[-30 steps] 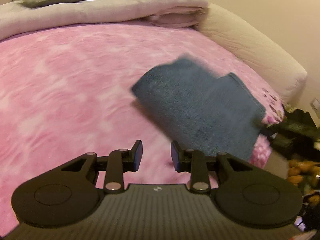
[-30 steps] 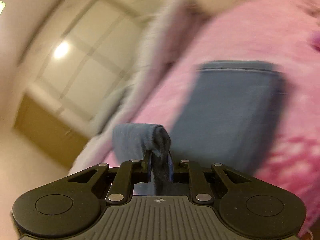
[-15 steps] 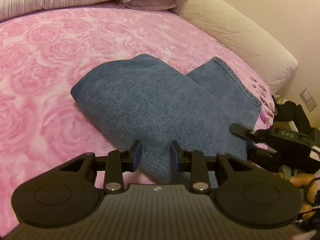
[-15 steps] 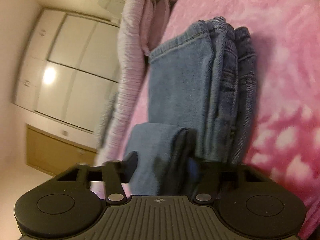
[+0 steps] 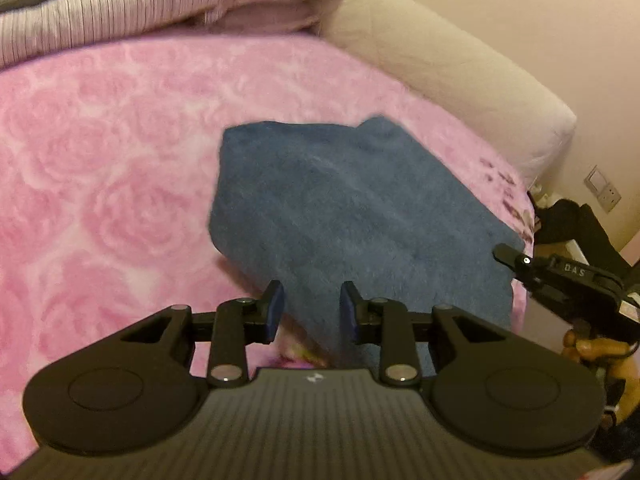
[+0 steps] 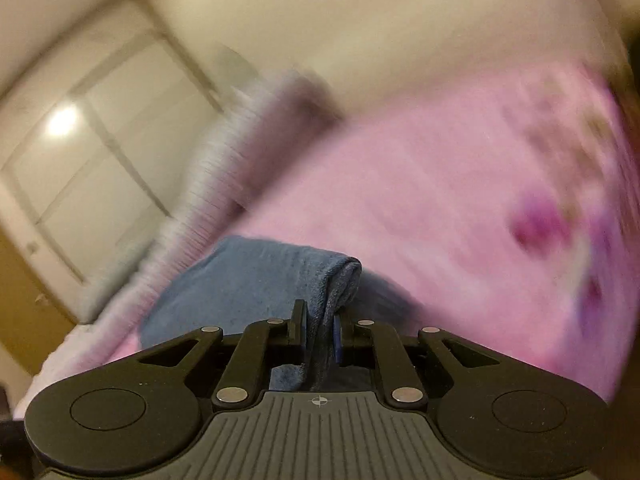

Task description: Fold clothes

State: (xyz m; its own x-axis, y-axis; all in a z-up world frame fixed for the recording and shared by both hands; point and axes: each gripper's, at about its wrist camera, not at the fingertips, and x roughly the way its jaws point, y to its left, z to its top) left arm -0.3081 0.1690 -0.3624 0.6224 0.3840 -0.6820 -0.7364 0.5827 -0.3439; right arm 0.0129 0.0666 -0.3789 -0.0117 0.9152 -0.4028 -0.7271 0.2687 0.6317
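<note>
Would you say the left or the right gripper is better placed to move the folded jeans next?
Right, probably. The right gripper is closing with an edge of the jeans between its fingers, while the left gripper is open and empty, above the jeans' near edge.

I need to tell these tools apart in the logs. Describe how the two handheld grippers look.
Both look alike. The left gripper and the right gripper each have a black ribbed body, two round black side discs, black jointed linkages with silver pins, and blue-padded fingers. A small white mark sits at the body's middle. No cables or sleeves show.

text: "D.A.S" | white letters | on: right hand-held gripper [image 5: 576, 280] body, left wrist view
</note>
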